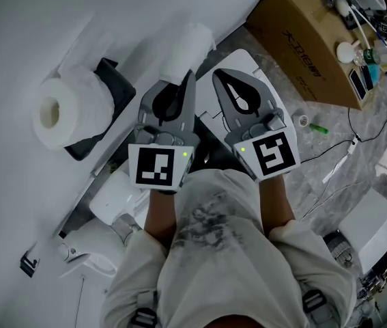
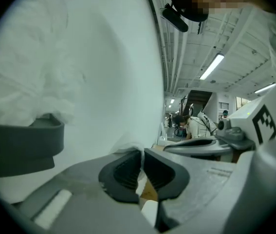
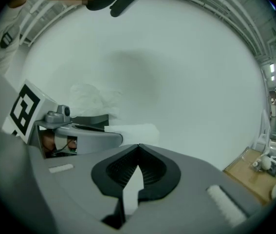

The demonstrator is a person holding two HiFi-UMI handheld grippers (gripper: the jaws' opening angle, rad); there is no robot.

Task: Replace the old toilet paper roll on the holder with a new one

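Far left: spotting a plump white toilet paper roll [image 1: 60, 111] seated on a dark grey wall holder [image 1: 115, 87]. Next over: pinching the thin edge of a second white tissue roll [image 1: 186, 46] with the left gripper [image 2: 141, 155], close to the white wall [image 1: 36, 19]. Alongside: showing the right gripper [image 3: 138, 147] closed tight, pads together on nothing. Far right: catching a brown cardboard box [image 1: 309, 39].
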